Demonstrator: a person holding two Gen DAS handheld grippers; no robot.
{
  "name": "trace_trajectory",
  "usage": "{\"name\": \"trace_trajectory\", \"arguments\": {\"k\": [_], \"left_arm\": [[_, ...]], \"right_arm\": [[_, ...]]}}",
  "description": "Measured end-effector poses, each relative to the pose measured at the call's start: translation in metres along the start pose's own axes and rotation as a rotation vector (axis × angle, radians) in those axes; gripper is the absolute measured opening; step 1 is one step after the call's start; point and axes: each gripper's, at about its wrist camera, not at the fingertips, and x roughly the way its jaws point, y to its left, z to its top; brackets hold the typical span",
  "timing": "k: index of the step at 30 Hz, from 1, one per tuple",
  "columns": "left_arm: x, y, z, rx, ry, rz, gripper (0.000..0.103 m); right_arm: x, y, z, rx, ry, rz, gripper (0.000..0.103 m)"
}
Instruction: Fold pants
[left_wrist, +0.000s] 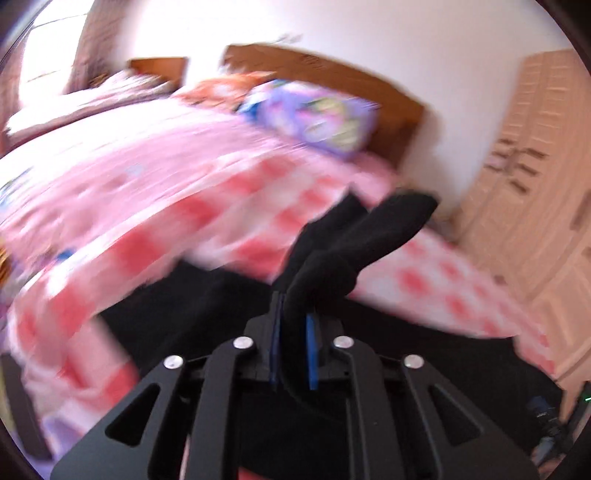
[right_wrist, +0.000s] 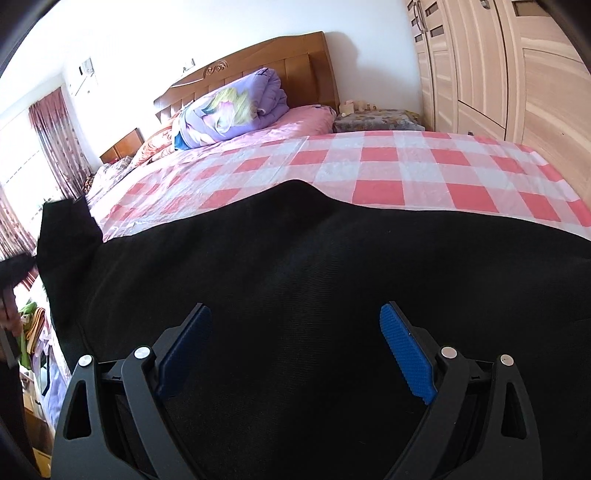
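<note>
The black pants (right_wrist: 295, 266) lie spread over the near part of the bed, on a pink and white checked sheet (right_wrist: 388, 162). My right gripper (right_wrist: 295, 332) is open, its blue pads (right_wrist: 404, 354) wide apart just above the black cloth, holding nothing. My left gripper (left_wrist: 293, 314) is shut on a bunched end of the pants (left_wrist: 354, 236), which sticks up past the fingertips, lifted above the bed. The left wrist view is blurred by motion. At the far left of the right wrist view a lifted black corner of the pants (right_wrist: 66, 229) shows.
A folded purple quilt (right_wrist: 232, 107) and pillows lie by the wooden headboard (right_wrist: 258, 62). A light wood wardrobe (right_wrist: 517, 74) stands right of the bed. Curtains (right_wrist: 55, 140) and a window are at the left. Clutter lies on the floor left of the bed (right_wrist: 33, 325).
</note>
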Motion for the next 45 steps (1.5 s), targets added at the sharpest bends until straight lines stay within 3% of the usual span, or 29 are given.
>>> {"name": "trace_trajectory", "arguments": {"k": [2,4,6,8,13,14,16,18,24,28,33,34,37,38,39,41,45], "left_arm": [[0.017,0.044,-0.012,-0.108,0.068,0.066,0.014],[0.023,0.066,-0.02,-0.163,0.085,0.073,0.018],[0.021,0.073,-0.023,-0.167,0.06,0.071,0.039],[0.017,0.069,-0.023,-0.16,0.03,0.022,0.052],[0.028,0.049,-0.018,-0.123,0.034,-0.021,0.053],[0.029,0.05,-0.017,-0.132,0.031,-0.03,0.052],[0.028,0.053,-0.016,-0.157,0.022,-0.039,0.036],[0.029,0.06,-0.017,-0.154,0.014,-0.019,0.008],[-0.008,0.053,-0.012,-0.117,-0.06,-0.057,0.005],[-0.035,0.058,-0.008,-0.126,-0.055,-0.081,0.005],[0.005,0.081,-0.033,-0.116,0.109,0.033,0.006],[0.012,0.081,-0.039,-0.093,0.111,0.043,0.007],[0.006,0.071,-0.047,-0.008,0.035,0.075,0.025],[0.002,0.066,-0.047,0.01,0.023,0.098,0.057],[-0.003,0.062,-0.047,0.022,0.003,0.132,0.079],[-0.027,0.048,-0.051,0.051,-0.083,0.178,0.08],[-0.057,0.003,-0.067,0.179,-0.113,0.01,0.082]], "right_arm": [[0.0,0.001,0.0,-0.006,0.002,-0.003,0.09],[0.001,0.001,-0.001,-0.008,0.004,-0.002,0.09],[0.002,-0.001,-0.001,0.0,0.008,-0.002,0.09],[0.003,-0.002,-0.001,0.008,0.016,-0.002,0.09],[0.005,-0.001,-0.002,0.003,0.022,-0.004,0.09],[0.005,0.0,-0.002,0.002,0.021,-0.003,0.09],[0.004,0.0,-0.002,0.001,0.019,0.0,0.09],[0.004,0.0,-0.002,0.002,0.019,0.003,0.09],[0.004,-0.002,-0.002,0.01,0.019,0.013,0.09],[0.003,-0.003,-0.002,0.016,0.015,0.017,0.09],[0.003,-0.003,-0.002,0.016,0.011,0.02,0.09],[0.003,-0.003,-0.002,0.017,0.011,0.02,0.09],[0.001,-0.001,-0.003,0.009,0.004,0.002,0.09],[-0.003,0.005,-0.004,-0.019,-0.01,-0.019,0.09],[-0.006,0.013,-0.005,-0.058,-0.02,-0.023,0.09],[-0.014,0.042,-0.01,-0.169,-0.033,0.035,0.09],[-0.024,0.114,-0.025,-0.356,-0.027,0.232,0.09]]}}
